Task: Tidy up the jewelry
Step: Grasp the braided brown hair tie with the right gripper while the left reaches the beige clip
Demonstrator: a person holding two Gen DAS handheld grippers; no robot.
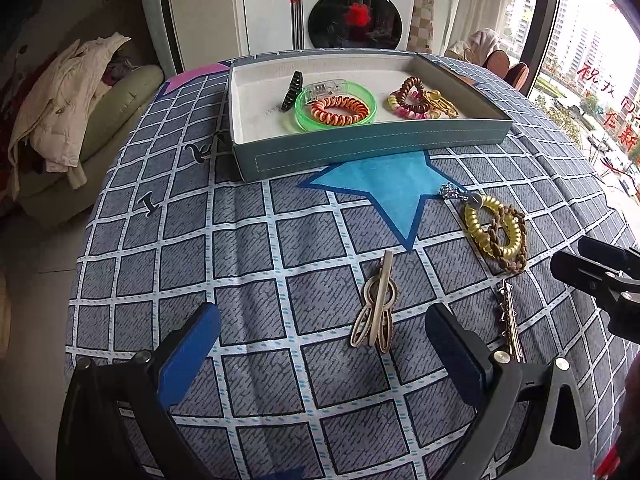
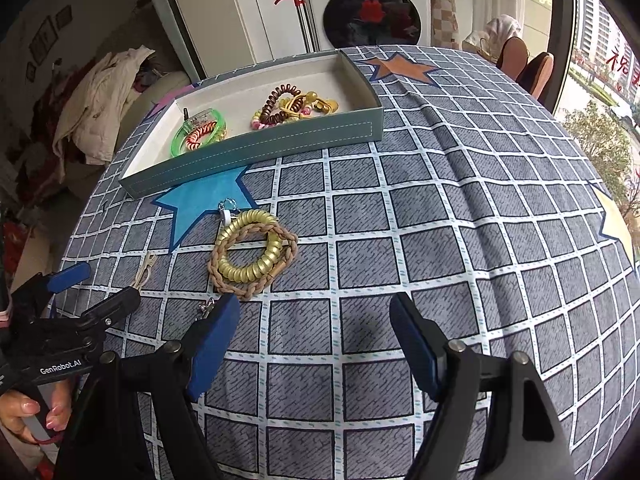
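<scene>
**Three pieces left on the cloth, the beige clip nearest your left jaws**

Three loose items lie outside the tray [image 1: 360, 148]: a beige hair clip [image 1: 376, 308], a gold coil tie ringed by a brown braid [image 1: 496, 232], and a slim gold barrette [image 1: 510, 320].

- Left gripper [image 1: 320, 344]: jaws spread wide, nothing between the pads. The beige clip lies just ahead, nearer the right-hand pad than the middle. Its long axis runs almost straight away from you, toward the tray, so the pads stand on either side of its narrow width. Judgement: a slight shift right would centre it.
- Right gripper [image 2: 316, 344]: jaws also apart and empty, bare cloth between them. The coil tie and braid [image 2: 252, 254] lie ahead and to its left, apart from the pads. The barrette's end [image 2: 206, 307] shows just beside the left pad.
- Nearer hand: left for the clip, right for the coil tie.
- The tray sits beyond everything, already holding a green bangle [image 1: 336, 108] and other ties.

Risk, as judged: the clip lies flat on soft cloth, so the pads may snag the fabric.
</scene>
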